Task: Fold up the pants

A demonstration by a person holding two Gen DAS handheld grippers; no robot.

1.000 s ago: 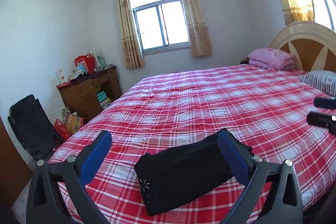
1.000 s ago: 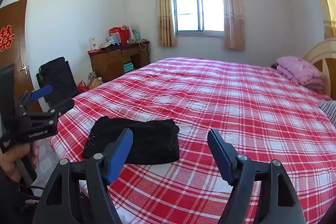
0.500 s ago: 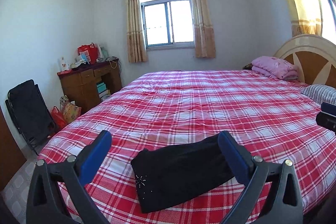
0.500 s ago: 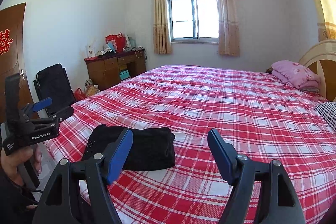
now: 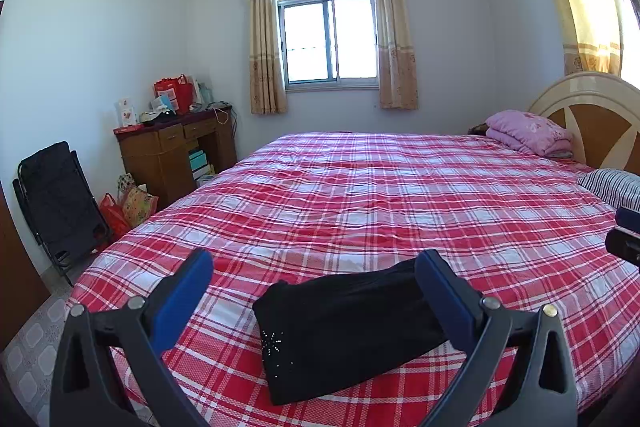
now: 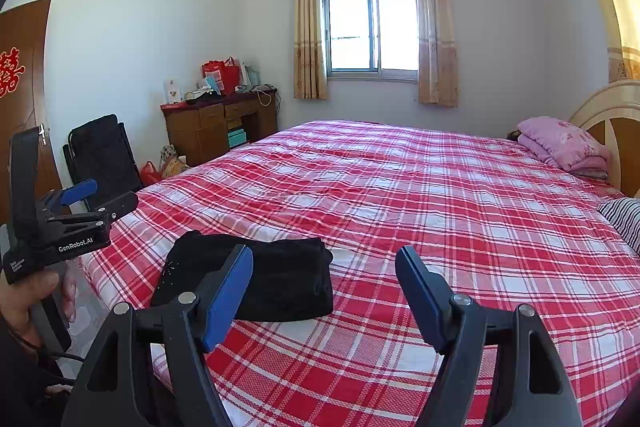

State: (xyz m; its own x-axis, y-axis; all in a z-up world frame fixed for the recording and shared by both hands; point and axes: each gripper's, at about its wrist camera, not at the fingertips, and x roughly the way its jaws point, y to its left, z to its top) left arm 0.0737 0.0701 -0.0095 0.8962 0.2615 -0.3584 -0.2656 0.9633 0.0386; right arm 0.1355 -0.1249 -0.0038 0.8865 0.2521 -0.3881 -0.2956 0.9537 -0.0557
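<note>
The black pants [image 5: 348,331] lie folded in a compact rectangle on the red plaid bedspread [image 5: 400,199] near the bed's front edge, with a small sparkly star on them. They also show in the right wrist view [image 6: 276,279]. My left gripper [image 5: 314,273] is open and empty, held above and in front of the pants. It also shows at the left of the right wrist view [image 6: 98,195]. My right gripper [image 6: 324,263] is open and empty, to the right of the pants. Its tips show at the right edge of the left wrist view [image 5: 626,235].
A pink folded blanket [image 5: 528,137] and a striped pillow [image 5: 612,185] lie by the headboard [image 5: 592,115]. A wooden desk [image 5: 176,155] with clutter, a black folded chair [image 5: 60,199] and bags [image 5: 128,207] stand left of the bed. A door [image 6: 24,99] is at far left.
Both grippers have drawn back and tilted level, so the pants sit lower in the views. The pants have not moved. Both grippers stay open.
</note>
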